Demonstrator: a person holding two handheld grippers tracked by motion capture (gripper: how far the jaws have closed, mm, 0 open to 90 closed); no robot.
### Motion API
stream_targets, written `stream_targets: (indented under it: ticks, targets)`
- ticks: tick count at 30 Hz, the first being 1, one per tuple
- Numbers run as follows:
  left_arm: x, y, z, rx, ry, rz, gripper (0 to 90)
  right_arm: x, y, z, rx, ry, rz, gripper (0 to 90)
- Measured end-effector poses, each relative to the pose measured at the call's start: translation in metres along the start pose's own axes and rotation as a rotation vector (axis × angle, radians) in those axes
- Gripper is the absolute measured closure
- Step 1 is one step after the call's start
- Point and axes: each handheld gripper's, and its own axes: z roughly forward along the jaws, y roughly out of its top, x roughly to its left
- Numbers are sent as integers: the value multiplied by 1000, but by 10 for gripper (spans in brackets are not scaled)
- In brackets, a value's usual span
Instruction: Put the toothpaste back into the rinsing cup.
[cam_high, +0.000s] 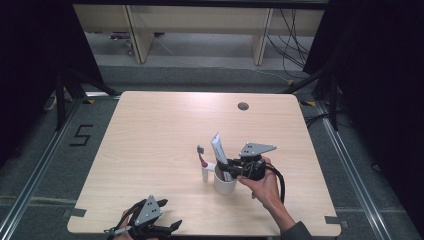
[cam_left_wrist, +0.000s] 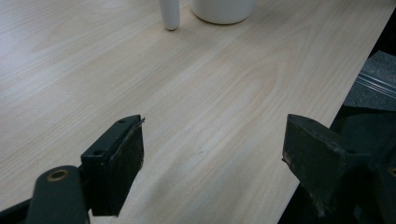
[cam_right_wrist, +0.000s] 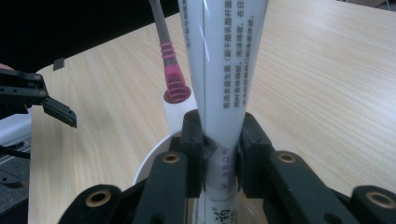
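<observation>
A white cup (cam_high: 224, 184) stands on the wooden table (cam_high: 150, 140), right of centre. A white toothpaste tube (cam_high: 218, 146) stands upright in it, and my right gripper (cam_high: 231, 168) is shut on the tube just above the rim; in the right gripper view both pads press the tube (cam_right_wrist: 223, 70) over the cup's rim (cam_right_wrist: 148, 159). A toothbrush (cam_high: 201, 155) with a pink neck (cam_right_wrist: 172, 70) stands in a white holder (cam_high: 205, 173) beside the cup. My left gripper (cam_high: 167, 216) rests at the table's near edge, its jaws wide open over bare wood (cam_left_wrist: 212, 158).
A round cable hole (cam_high: 243, 106) sits near the table's far edge. Dark floor surrounds the table, with shelving legs and cables beyond. In the left gripper view the cup's base (cam_left_wrist: 222, 10) and the holder's foot (cam_left_wrist: 169, 14) stand far ahead.
</observation>
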Motion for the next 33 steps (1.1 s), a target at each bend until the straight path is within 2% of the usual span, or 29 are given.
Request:
stream_targets:
  ticks: [2,4,5,6,7,9,10,13,14,16,18,20,21,23,24,25,26,28,29,30,31,33]
  targets:
    - [1,0,-1,8,-4,8,202,0,-1,-1,6,-19,-11,758]
    - [1,0,0,10,3,12,202,2,-2,-1,25,-10,14,758]
    - [0,0,0,0,0,1,202,2,-2,-1,28,-14,12,758]
    - [0,0,0,2,0,2,202,0,-2,-1,22,-19,-20,758]
    - [1,0,0,4,0,6,202,0,-3,0,7,-26,-30,758]
    - [1,0,0,0,-3,7,202,3,-4,-1,36,-21,16,757]
    - [0,0,0,-4,-2,-3,202,1,-5,-1,25,-30,-17,757]
    - [1,0,-1,9,0,11,202,1,-5,-1,48,-21,-15,755]
    - [1,0,-1,9,0,11,202,2,-6,-2,56,-30,3,755]
    - [0,0,-1,2,2,4,202,2,-7,-1,52,-26,-5,753]
    - [1,1,-1,12,4,16,202,0,-7,-3,47,-32,-16,750]
    - [1,0,-1,11,3,16,202,1,-7,-3,45,-9,7,747]
    - [1,0,-1,13,3,18,202,0,-7,-3,40,-7,-4,745]
    - [1,1,-1,11,4,16,202,0,-7,-5,42,-22,-12,741]
    - [1,1,-1,11,4,15,202,2,-8,-5,39,-20,22,735]
    - [1,0,-1,12,4,17,202,0,-8,-5,26,-15,8,725]
    - [1,0,-1,13,3,18,202,0,-7,-7,23,-22,10,717]
    - [1,0,-1,13,3,19,202,0,-7,-6,14,-5,17,717]
    - [1,0,-1,10,3,15,202,1,-7,-8,15,2,34,709]
    - [0,0,0,-2,-1,0,202,0,-7,-8,20,-1,24,698]
    - [-1,0,0,-10,-4,-6,202,0,-7,-9,22,1,33,690]
    - [0,0,-1,4,2,10,202,1,-8,-10,27,-4,46,668]
